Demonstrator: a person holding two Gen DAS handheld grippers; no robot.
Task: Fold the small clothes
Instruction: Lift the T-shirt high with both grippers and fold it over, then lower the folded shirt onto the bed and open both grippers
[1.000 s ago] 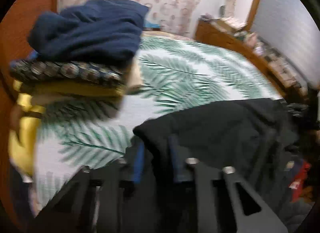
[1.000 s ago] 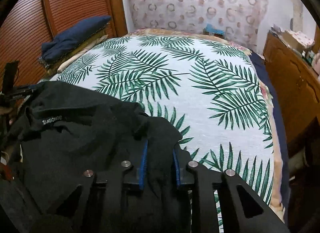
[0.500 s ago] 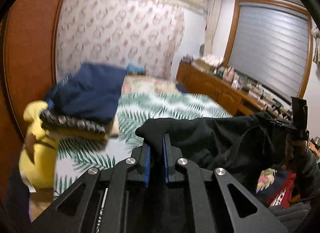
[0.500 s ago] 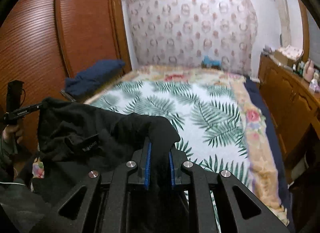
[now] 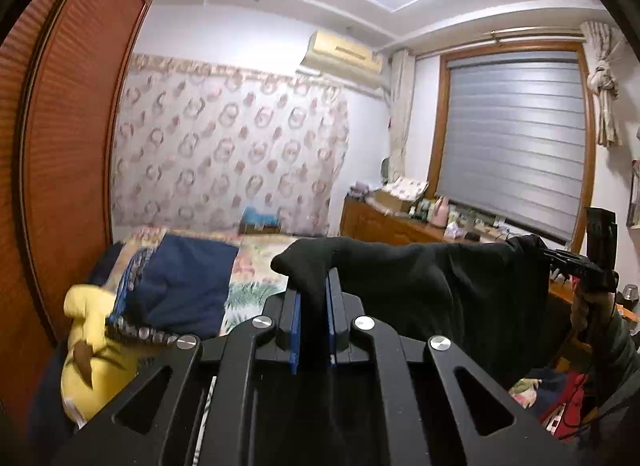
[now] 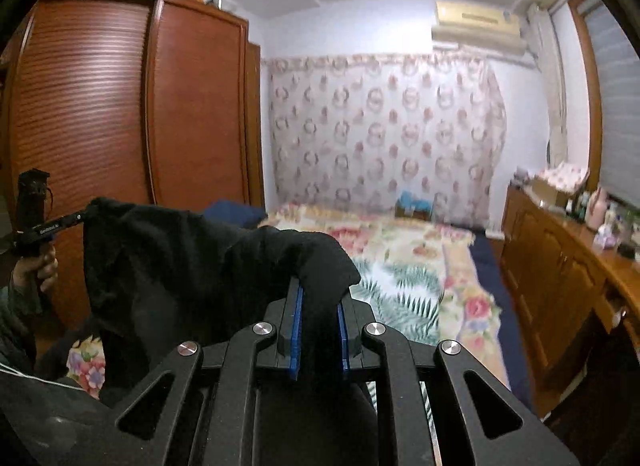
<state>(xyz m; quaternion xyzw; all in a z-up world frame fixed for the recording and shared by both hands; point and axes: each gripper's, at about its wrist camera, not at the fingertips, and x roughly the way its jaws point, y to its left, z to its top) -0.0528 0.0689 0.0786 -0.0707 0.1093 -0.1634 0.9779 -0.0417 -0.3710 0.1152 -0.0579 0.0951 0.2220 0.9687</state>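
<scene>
I hold one black garment above the bed. Left gripper clamps one corner. Right gripper clamps the other.

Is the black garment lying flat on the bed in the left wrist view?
No, the black garment hangs in the air above the bed, stretched between the left gripper and the right gripper.

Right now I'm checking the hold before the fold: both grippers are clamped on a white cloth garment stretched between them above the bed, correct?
Not quite: the garment is black, not white. The left wrist view shows the black cloth garment pinched by the left gripper and running to the right gripper. The rest holds: both are clamped on it, above the bed.
</scene>
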